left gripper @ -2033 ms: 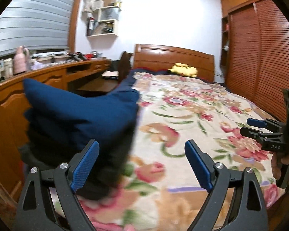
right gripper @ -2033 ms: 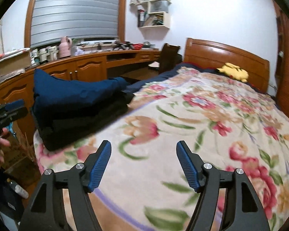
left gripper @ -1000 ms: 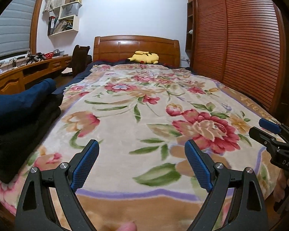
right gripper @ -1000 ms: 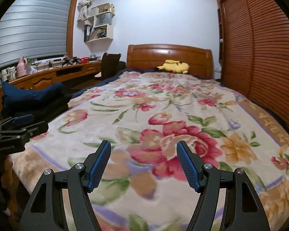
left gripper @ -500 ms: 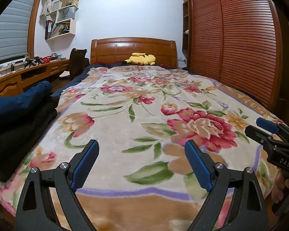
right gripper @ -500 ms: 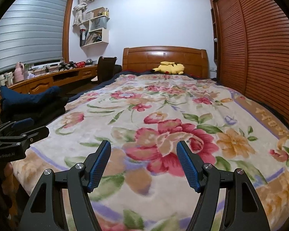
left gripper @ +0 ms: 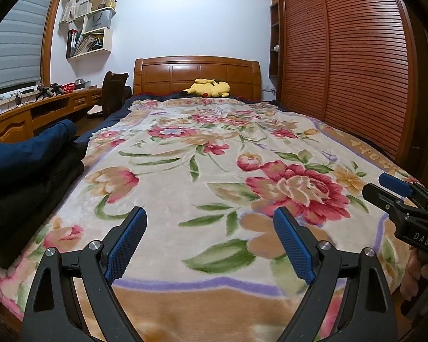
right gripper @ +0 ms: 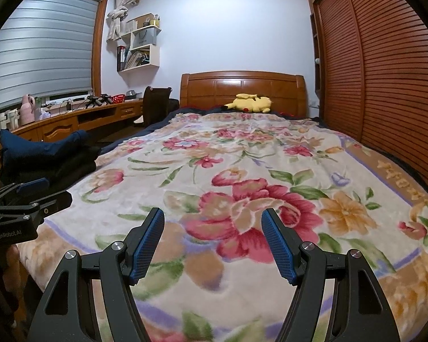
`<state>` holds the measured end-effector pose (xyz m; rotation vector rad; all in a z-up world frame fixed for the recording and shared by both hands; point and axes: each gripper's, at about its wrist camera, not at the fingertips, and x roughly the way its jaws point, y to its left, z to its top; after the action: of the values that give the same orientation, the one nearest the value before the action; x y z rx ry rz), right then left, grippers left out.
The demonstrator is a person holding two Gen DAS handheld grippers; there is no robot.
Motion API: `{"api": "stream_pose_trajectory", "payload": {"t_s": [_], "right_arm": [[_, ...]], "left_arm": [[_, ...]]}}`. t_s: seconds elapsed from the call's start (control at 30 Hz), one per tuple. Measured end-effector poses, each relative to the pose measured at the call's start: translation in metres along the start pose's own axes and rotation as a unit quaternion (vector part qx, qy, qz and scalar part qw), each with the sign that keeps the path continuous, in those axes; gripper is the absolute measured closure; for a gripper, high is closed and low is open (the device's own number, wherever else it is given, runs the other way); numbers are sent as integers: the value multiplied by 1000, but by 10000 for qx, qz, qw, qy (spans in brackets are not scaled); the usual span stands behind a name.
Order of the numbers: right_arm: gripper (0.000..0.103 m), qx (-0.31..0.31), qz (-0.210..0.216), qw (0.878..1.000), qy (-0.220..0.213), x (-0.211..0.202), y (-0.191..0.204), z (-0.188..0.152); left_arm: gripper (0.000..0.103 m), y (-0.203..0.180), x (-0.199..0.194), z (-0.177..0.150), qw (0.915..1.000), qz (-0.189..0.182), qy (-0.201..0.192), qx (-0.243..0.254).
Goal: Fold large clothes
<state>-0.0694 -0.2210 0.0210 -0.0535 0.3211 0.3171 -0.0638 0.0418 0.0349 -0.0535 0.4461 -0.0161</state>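
A stack of folded clothes, a navy garment (left gripper: 28, 148) on top of black ones (left gripper: 20, 202), sits on the left front corner of the bed; it also shows in the right wrist view (right gripper: 42, 148). My left gripper (left gripper: 209, 242) is open and empty above the foot of the floral blanket (left gripper: 214, 171). My right gripper (right gripper: 212, 242) is open and empty over the same blanket (right gripper: 242, 171). Each gripper shows at the edge of the other's view: the right one (left gripper: 399, 196) and the left one (right gripper: 28, 196).
A yellow plush toy (left gripper: 208, 87) lies at the wooden headboard (left gripper: 197, 74). A slatted wardrobe (left gripper: 342, 57) runs along the right side. A long wooden desk (right gripper: 71, 119) with clutter and a chair (right gripper: 157, 105) stand on the left under the window.
Both grippers have swung right from the clothes stack to face straight down the bed. The stack now sits at the far left of both views. Both stay open.
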Motion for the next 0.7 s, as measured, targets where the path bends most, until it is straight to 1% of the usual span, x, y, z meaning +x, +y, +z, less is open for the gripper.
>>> {"api": "stream_pose_trajectory", "payload": {"t_s": [0.7], "right_arm": [[30,-15,53,9999,-84,-3,-8,-1]], "left_arm": [[12,0,-1,0,10000,2,-12,3]]}}
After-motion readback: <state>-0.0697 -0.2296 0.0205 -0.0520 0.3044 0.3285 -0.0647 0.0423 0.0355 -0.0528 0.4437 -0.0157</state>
